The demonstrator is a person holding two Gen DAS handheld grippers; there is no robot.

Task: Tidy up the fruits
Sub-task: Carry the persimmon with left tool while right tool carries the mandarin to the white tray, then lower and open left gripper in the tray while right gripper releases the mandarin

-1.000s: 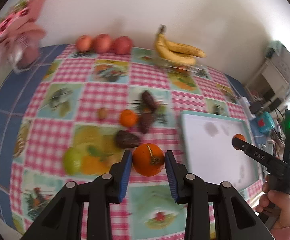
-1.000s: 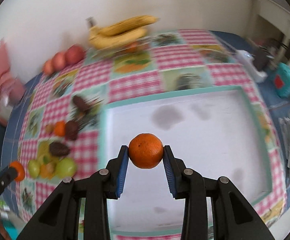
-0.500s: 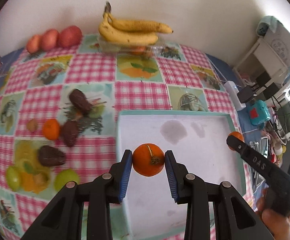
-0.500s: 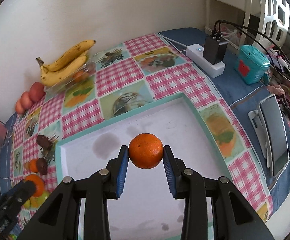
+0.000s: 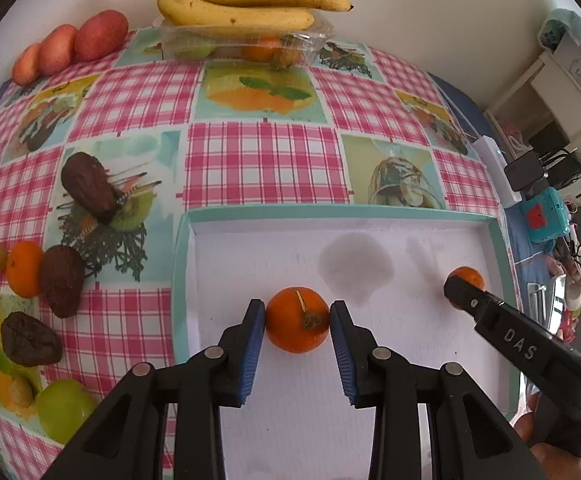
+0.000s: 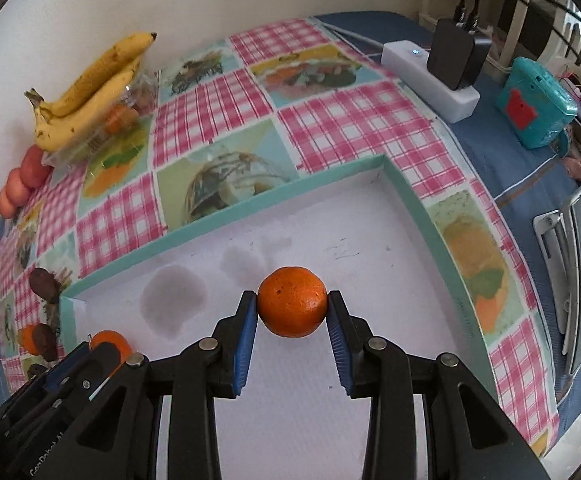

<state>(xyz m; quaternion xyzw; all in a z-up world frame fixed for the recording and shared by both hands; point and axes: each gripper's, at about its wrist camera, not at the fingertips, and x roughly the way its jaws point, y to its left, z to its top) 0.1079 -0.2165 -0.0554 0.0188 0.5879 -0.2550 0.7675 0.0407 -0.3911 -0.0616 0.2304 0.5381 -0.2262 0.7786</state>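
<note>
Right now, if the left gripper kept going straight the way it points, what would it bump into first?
Probably the white floor of the tray. The left gripper, shut on an orange, points forward and down over it; nothing else lies in that line, though depth is hard to judge.

Glossy plastic tablecloth [image 5: 266, 160]; matt white tray [image 5: 430, 360]

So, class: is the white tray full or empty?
Empty: the white tray shows bare floor; both oranges sit clamped in hand-held grippers above it.

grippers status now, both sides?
Left gripper: shut on the stemmed orange, over the tray.
Right gripper: shut on the second orange.
</note>
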